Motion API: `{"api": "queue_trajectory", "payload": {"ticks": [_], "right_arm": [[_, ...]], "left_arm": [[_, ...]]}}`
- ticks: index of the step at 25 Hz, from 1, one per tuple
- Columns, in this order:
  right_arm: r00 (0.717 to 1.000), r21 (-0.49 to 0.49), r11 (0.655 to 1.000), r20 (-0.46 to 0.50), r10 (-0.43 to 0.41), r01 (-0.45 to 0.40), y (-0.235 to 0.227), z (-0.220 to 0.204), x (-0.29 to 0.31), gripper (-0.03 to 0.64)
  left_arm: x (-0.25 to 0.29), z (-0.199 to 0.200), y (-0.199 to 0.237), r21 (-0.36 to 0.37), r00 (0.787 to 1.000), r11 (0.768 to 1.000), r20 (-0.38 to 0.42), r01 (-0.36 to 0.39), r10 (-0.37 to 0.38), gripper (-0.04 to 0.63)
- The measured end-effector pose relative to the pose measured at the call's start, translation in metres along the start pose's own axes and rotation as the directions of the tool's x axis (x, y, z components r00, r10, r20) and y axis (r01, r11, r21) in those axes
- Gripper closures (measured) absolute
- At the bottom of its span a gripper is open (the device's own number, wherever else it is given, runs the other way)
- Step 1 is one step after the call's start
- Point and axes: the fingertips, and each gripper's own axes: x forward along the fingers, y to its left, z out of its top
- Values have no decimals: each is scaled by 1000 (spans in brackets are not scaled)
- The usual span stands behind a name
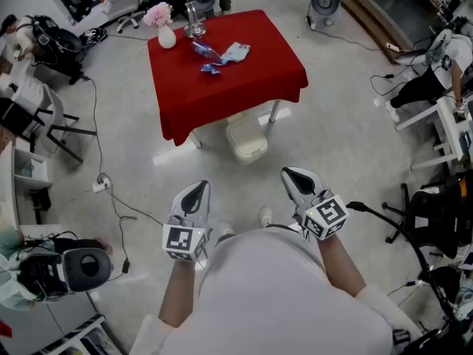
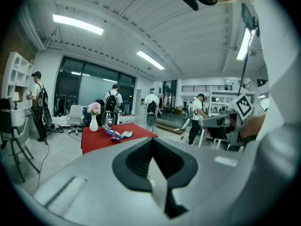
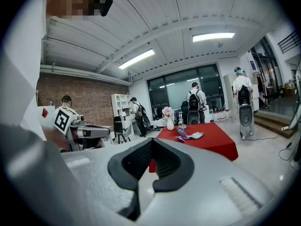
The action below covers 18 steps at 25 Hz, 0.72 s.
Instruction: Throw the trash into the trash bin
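The trash, a blue wrapper and a pale blue wrapper, lies on the red-clothed table far ahead of me. A cream trash bin stands on the floor under the table's near edge. My left gripper and right gripper are held close to my body, well short of the table. Both are shut with nothing in them. In the left gripper view the jaws meet, with the trash small beyond. The right gripper view shows shut jaws and the trash on the table.
A white vase with pink flowers and a glass stand at the table's far left corner. Cables trail across the floor at left. Chairs, stands and other people ring the room.
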Motion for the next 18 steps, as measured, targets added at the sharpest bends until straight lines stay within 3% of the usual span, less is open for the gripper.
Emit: {"api": "queue_trajectory", "payload": {"ticks": [18], "right_arm": [[997,14,997,-8,-73,73,52,-16,17,615]], "left_arm": [[-41,-29,36,18,996,997,-39,80,-79,591]]}}
